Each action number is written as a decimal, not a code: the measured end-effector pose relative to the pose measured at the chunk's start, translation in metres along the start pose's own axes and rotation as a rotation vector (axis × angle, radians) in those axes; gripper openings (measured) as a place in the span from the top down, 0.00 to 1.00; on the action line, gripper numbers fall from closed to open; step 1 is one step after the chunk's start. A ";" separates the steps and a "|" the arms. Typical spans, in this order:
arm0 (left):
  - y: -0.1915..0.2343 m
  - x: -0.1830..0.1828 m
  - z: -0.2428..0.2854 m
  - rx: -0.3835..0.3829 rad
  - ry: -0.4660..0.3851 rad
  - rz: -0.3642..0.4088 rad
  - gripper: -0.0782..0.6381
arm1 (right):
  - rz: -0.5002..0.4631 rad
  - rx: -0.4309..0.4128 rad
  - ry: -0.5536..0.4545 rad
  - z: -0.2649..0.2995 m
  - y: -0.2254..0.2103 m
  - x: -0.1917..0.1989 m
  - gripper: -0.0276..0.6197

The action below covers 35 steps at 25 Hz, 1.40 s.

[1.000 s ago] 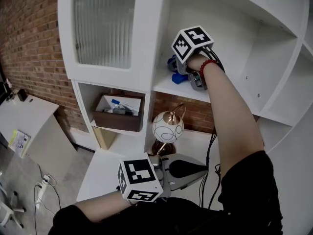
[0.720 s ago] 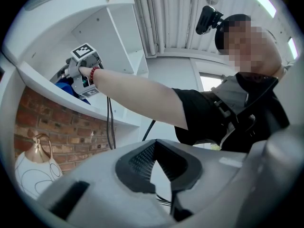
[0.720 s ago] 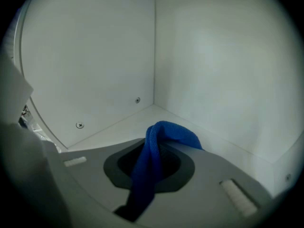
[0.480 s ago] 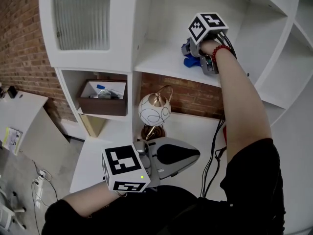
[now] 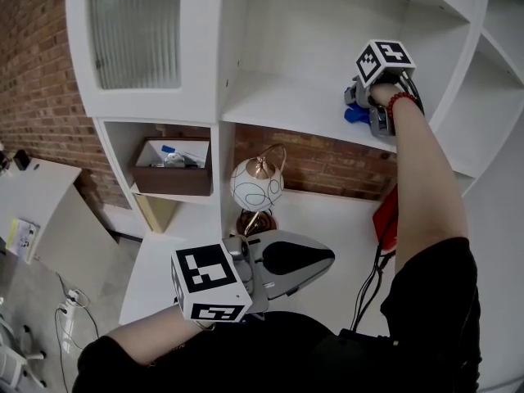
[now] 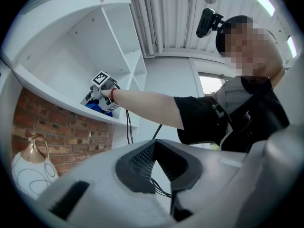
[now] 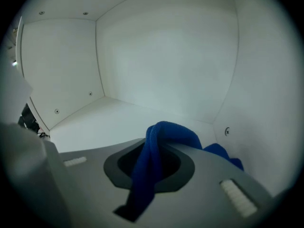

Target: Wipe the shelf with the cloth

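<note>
Cloth (image 7: 166,134), blue, pinched in right claw (image 7: 152,170) on white shelf (image 5: 278,109).

The cloth (image 7: 159,144) is deep blue and soft-piled, bunched into a thick rope. It is pinched between the closed jaws of the right gripper (image 7: 153,167), running from 7 o'clock up to a fold, with a loose end spilling toward 3 o'clock by the side wall. In the head view the cloth (image 5: 355,115) sits at 2 o'clock on the white shelf (image 5: 278,105), near its right end.
</note>
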<state>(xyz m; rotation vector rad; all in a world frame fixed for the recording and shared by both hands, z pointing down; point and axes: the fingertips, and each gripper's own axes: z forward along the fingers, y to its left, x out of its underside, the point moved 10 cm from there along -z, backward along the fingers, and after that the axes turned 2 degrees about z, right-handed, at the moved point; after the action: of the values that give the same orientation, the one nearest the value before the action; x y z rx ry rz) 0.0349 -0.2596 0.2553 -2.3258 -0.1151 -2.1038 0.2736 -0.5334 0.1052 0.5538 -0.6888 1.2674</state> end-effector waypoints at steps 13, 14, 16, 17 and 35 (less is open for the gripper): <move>-0.011 -0.003 -0.004 0.003 -0.010 0.017 0.89 | 0.063 0.020 -0.035 -0.008 -0.004 0.002 0.90; -0.010 -0.003 -0.005 0.003 -0.015 0.016 0.89 | 0.041 -0.095 -0.072 -0.008 0.009 -0.002 0.90; -0.008 -0.002 -0.005 0.008 -0.021 0.011 0.89 | -0.012 -0.330 -0.152 -0.003 0.046 -0.012 0.90; -0.008 -0.002 -0.004 0.012 -0.021 0.011 0.89 | -0.051 -0.422 -0.181 0.000 0.067 -0.017 0.90; 0.003 0.002 -0.011 -0.035 -0.026 0.011 0.89 | -0.697 -0.498 -0.115 0.037 0.220 -0.026 0.90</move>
<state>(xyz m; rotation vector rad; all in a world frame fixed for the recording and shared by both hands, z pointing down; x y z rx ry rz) 0.0247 -0.2634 0.2583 -2.3676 -0.0659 -2.0887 0.0490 -0.5289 0.1112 0.3978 -0.7816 0.3930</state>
